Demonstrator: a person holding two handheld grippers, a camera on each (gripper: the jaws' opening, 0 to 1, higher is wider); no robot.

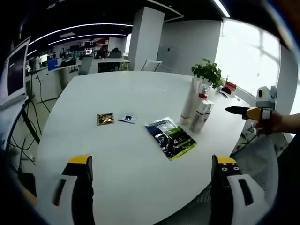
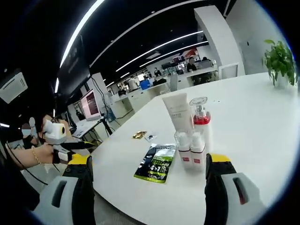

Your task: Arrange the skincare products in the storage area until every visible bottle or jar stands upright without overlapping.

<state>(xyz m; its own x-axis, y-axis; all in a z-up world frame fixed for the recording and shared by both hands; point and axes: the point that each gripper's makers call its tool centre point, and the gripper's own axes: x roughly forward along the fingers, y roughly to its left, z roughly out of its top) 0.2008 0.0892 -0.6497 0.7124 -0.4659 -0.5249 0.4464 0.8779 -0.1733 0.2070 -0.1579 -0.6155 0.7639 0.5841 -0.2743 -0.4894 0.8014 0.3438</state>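
- Skincare items stand bunched together on the white counter, near its edge on the side of the potted plant: a tall white tube resting on its cap, a pump bottle with a red collar, and two small bottles with red labels in front, all upright and touching or nearly so.
- Tube looks like soft plastic, light and easy to tip because it is tall on a narrow cap; I would take it low on the body, gently, so it does not squash.
- Pump bottle seems stiffer and heavier; its body is the place to hold, not the clear pump head.
- Small bottles look smooth and slippery, best taken one at a time across the middle.
- Left hand-held gripper hangs over the near edge with jaws wide apart, holding nothing; right hand-held gripper is likewise spread and empty, lined up on the small bottles.
- Right gripper view separates the four containers and their labels, which the left gripper view shows only as a cluster.
- Left gripper view gives the layout instead: a green-and-black sachet lying flat and two small packets farther along.
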